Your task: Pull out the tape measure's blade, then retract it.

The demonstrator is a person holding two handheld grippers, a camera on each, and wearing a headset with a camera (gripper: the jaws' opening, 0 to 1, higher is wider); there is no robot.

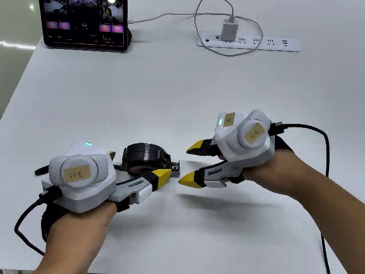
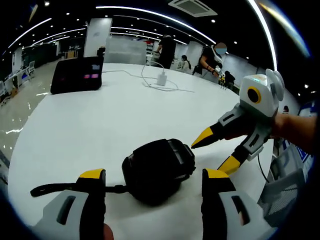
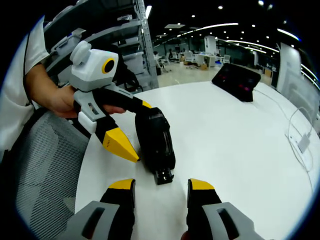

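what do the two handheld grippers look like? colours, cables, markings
Left gripper and right gripper: rounded white housings, black jaws ending in yellow tips, tan stickers on the housings, small green lights, black cables trailing back. Person wears a white short sleeve.

A dark tablet (image 1: pixel 85 23) stands at the far left of my white table (image 1: pixel 171 91), its screen lit. To its right lies a white power strip (image 1: pixel 251 41) with a charger (image 1: pixel 229 29) plugged in, its cable (image 1: pixel 195 25) looping alongside.
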